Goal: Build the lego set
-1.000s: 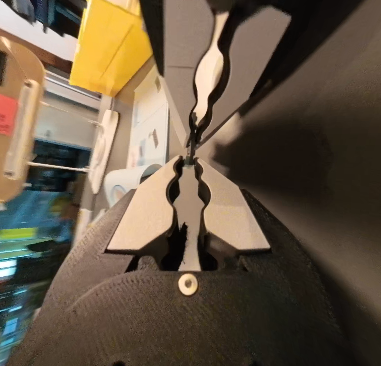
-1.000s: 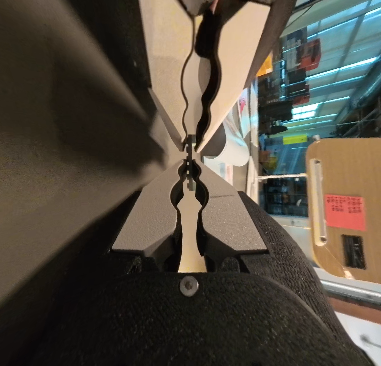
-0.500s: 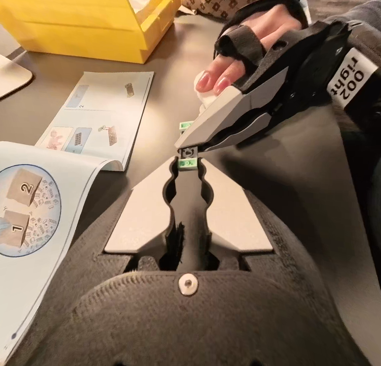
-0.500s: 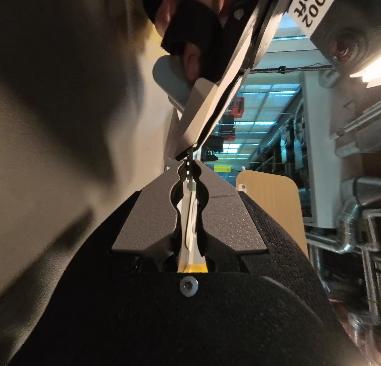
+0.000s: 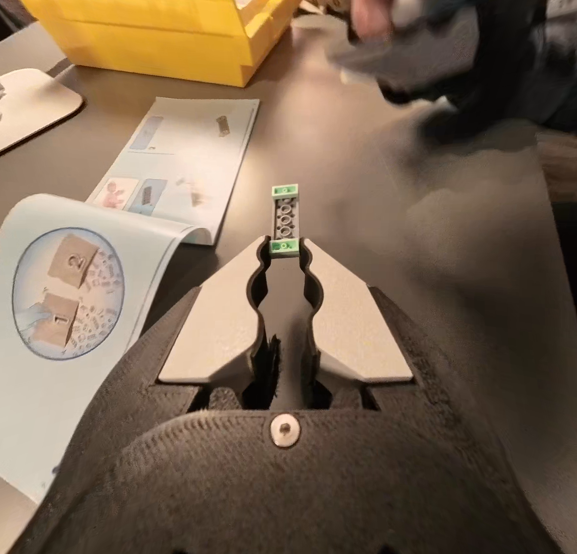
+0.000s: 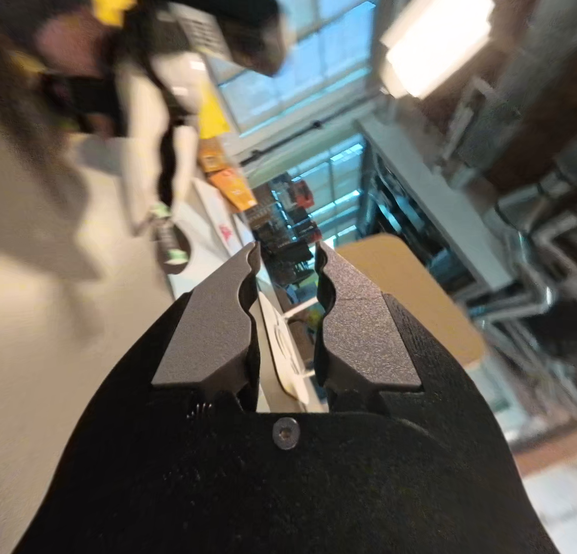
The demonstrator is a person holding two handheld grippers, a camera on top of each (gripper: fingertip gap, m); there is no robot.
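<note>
Gripping the near green end of a grey brick assembly (image 5: 284, 227), long axis pointing straight ahead, I am holding it over the table (image 5: 327, 152) in my left gripper (image 5: 284, 249) while my right gripper (image 6: 287, 252) is hanging open and empty.

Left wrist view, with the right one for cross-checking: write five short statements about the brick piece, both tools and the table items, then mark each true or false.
1. The left tool grips the brick piece by a green end. True.
2. The brick piece is all green. False: a grey plate with a green brick at each end.
3. The right tool is shut on a brick. False: its fingers stand apart with nothing between them.
4. An open booklet lies on the table left of the brick piece. True.
5. The bin behind the booklet is red. False: it is yellow.
</note>
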